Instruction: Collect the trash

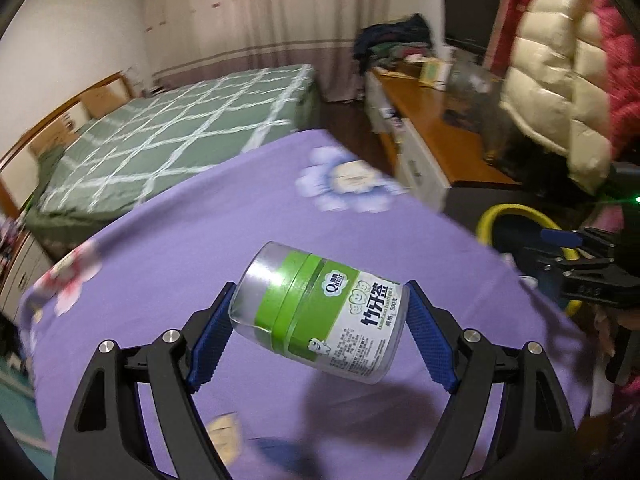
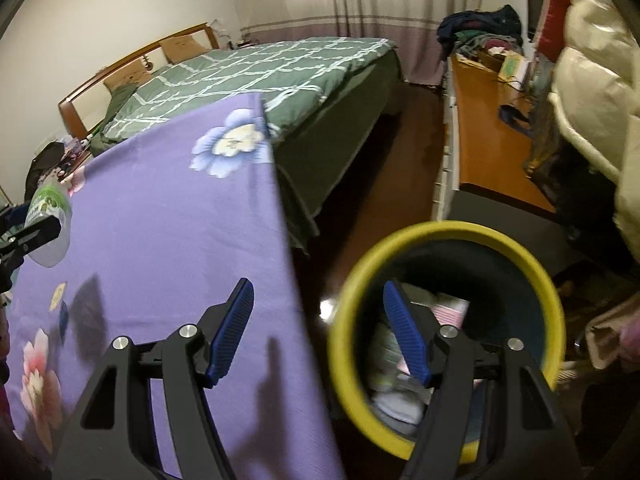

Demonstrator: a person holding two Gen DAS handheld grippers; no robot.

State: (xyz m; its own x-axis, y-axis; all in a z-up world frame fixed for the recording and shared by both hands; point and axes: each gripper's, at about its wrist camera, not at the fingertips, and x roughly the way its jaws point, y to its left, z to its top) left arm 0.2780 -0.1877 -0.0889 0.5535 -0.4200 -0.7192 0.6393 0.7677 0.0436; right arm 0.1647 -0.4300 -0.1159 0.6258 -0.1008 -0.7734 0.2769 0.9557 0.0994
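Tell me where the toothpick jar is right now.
The toothpick jar is clamped on its side between the left gripper's blue pads, lifted above the purple floral cloth. In the right wrist view it appears at the far left edge, away from the yellow-rimmed bin.

clear green-labelled toothpick jar (image 1: 320, 312) tilted in air above purple cloth; yellow-rimmed bin (image 2: 448, 236) holds trash.

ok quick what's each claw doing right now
left claw: shut on the clear plastic toothpick jar with green label
right claw: open, holding nothing
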